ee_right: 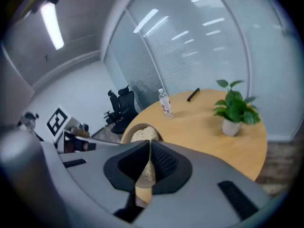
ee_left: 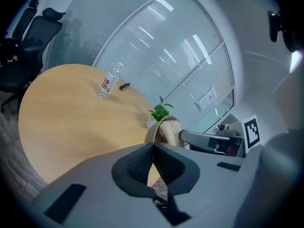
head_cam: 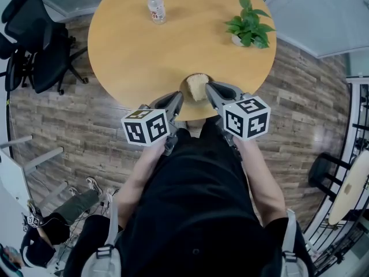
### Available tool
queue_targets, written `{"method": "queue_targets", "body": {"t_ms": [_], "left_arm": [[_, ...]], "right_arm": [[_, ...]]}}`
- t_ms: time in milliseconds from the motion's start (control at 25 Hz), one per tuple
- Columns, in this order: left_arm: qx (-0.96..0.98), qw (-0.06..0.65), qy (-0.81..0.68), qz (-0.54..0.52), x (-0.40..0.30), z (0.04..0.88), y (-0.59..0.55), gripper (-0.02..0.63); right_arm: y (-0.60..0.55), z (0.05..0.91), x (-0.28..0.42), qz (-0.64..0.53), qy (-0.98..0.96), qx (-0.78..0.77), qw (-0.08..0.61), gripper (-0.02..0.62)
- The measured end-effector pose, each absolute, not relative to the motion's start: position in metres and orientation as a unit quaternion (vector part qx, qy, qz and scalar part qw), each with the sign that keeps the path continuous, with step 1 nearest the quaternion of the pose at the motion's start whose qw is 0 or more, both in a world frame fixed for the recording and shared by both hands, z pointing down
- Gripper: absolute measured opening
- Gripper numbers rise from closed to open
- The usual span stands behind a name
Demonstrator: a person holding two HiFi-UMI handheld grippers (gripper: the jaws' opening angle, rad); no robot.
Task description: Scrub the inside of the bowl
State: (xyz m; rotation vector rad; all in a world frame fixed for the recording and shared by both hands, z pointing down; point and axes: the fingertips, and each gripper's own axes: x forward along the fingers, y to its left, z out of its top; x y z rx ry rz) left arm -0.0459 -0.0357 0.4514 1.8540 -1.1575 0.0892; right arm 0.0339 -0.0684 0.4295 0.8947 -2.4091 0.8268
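Low in the head view, just above the person's black-clad torso, the two marker cubes sit side by side. The left claw [head_cam: 177, 98] is closed thin on the left rim of the round tan bowl [head_cam: 185, 86]; its own view shows the bowl's wall running down between the pads. The right claw [head_cam: 209, 89] comes in from the right, pinched onto the coarse beige scrubbing pad [head_cam: 198, 87], which stands inside the bowl. The bowl sits at the near edge of the round light-wood worktop [head_cam: 132, 56], at the frame's centre, and the left gripper view shows it tipped.

Judging by this, the set-up is complete: bowl steadied, pad gripped and already inside. How much of the inner wall has been rubbed cannot be told, and neither water nor foam shows, so the scrubbing strokes seem largely left to do.

Farther up stand a clear plastic bottle with a red label [head_cam: 156, 6] and a small green plant in a white pot [head_cam: 249, 23].
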Motion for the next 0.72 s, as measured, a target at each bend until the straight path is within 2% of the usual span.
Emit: {"method": "queue_targets", "body": {"t_ms": [160,320,720], "left_arm": [[0.757,0.458,-0.465,0.036,-0.041,0.451,-0.036,0.012],[0.765,0.449,-0.46,0.038,-0.038,0.447,-0.035,0.012],[0.754,0.455,-0.473,0.032,-0.047,0.451,-0.031,0.014]], "right_arm": [[-0.069,0.428,0.026,0.098,-0.888,0.334,0.299,0.026],[-0.067,0.434,0.014,0.011,-0.882,0.334,0.332,0.026],[-0.024,0.466,-0.012,0.031,-0.901,0.2,0.384,0.026]]}}
